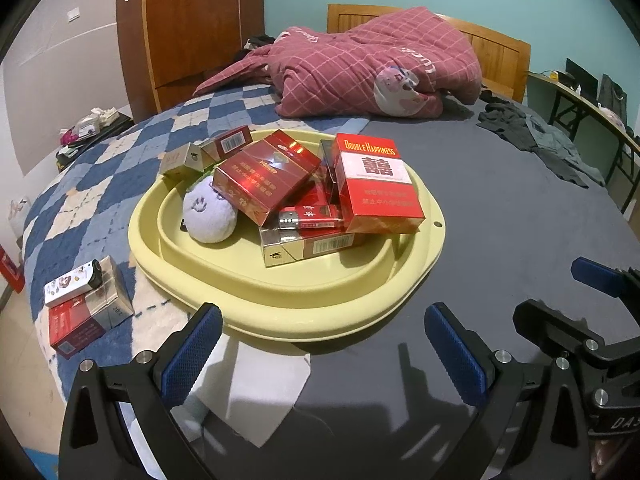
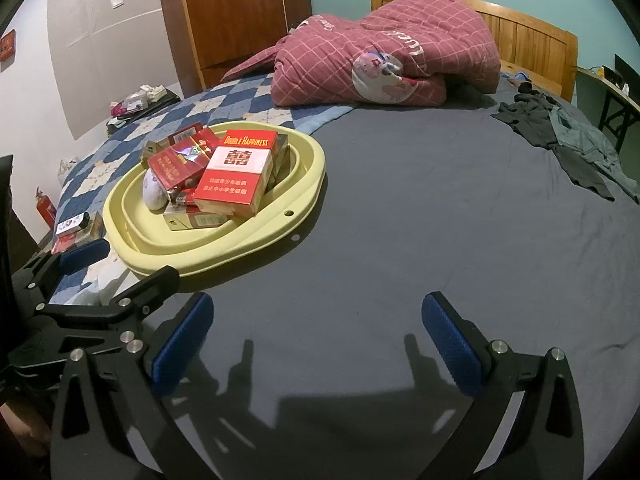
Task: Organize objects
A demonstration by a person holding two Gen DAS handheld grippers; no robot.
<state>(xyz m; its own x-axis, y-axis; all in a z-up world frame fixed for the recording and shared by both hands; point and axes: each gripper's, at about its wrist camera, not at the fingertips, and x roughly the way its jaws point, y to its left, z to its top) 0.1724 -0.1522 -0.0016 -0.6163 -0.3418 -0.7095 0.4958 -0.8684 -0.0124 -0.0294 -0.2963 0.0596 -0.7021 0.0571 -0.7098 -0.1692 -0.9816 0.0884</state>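
A pale yellow basin (image 1: 280, 312) (image 2: 208, 260) sits on the bed. It holds several cigarette packs, among them a red-and-white Double Happiness pack (image 1: 376, 184) (image 2: 236, 176) and a dark red pack (image 1: 264, 176). A lilac plush ball (image 1: 208, 216) and a red lighter (image 1: 308, 218) lie among them. Left of the basin, on the checked blanket, lies another red pack (image 1: 80, 320) with a small white box (image 1: 76, 282) on top. My left gripper (image 1: 322, 344) is open and empty at the basin's near rim. My right gripper (image 2: 318, 332) is open and empty over the dark sheet, to the right of the basin.
A white sheet of paper (image 1: 260, 392) sticks out from under the basin's near edge. A pink quilt (image 1: 372, 68) is heaped at the headboard. Dark clothes (image 1: 540, 140) lie at the far right. The bed's edge drops off at the left, with a nightstand (image 1: 92, 128) beyond.
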